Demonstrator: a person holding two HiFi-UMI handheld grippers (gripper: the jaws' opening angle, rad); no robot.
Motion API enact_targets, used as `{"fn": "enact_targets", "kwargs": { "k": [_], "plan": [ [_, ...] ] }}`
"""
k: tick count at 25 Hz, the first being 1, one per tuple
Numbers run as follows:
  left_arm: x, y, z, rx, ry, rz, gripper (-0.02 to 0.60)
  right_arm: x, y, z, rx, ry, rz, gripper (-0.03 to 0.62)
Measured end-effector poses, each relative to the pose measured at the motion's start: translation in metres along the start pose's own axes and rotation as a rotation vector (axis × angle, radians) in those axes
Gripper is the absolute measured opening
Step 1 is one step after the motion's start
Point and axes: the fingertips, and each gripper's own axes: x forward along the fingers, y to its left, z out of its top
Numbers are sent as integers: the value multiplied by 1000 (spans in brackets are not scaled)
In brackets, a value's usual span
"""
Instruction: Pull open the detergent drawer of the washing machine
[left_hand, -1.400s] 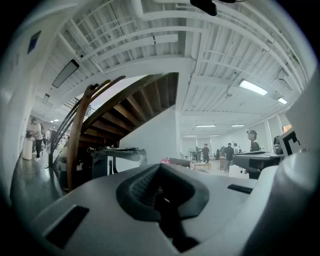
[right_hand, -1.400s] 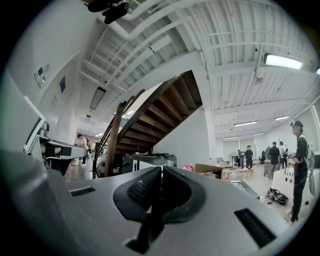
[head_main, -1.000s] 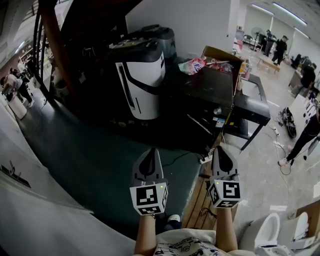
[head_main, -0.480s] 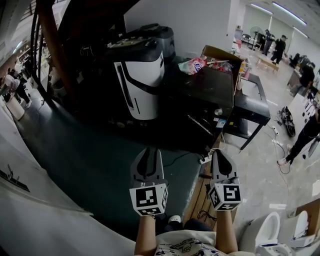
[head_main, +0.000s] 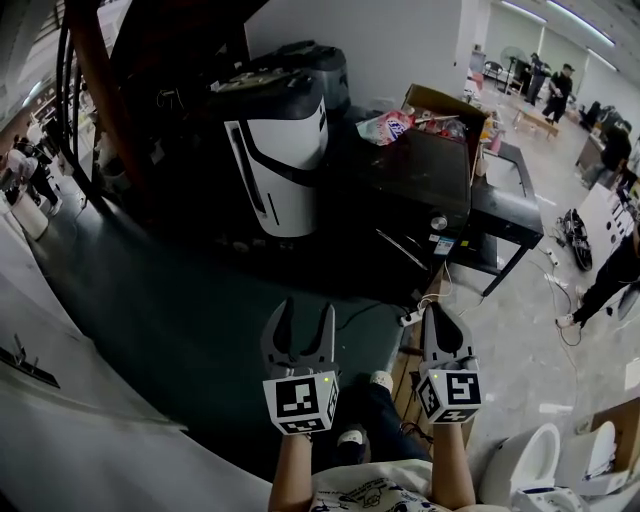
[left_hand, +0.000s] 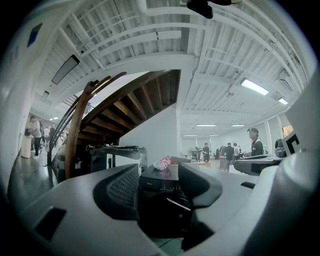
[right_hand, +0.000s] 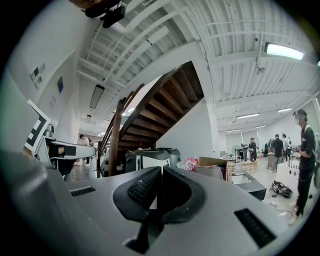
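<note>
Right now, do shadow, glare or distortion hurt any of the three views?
Head view: the washing machine sits in deep shadow, its front barely readable. Left gripper view: heavy fisheye bending, black corners. Right gripper view: the ceiling light blows out.

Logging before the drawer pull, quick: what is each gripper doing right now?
Left gripper: jaws opening, nothing between them.
Right gripper: shut, empty.
</note>
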Motion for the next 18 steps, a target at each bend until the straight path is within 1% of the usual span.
{"fn": "enact_targets", "kwargs": {
  "k": [3, 8, 12, 18],
  "plan": [
    [13, 2, -2, 3, 5, 5, 244, 15, -5, -3, 18, 2, 8, 18],
    [51, 8, -8, 13, 19, 21, 244, 56, -24, -8, 37, 5, 4, 18],
    [95, 12, -11, 8, 22, 31, 244, 99, -46, -6, 43, -9, 1, 18],
    [171, 20, -5, 14, 25, 57, 244, 173, -76, 5, 31, -15, 27, 18]
  ]
}}
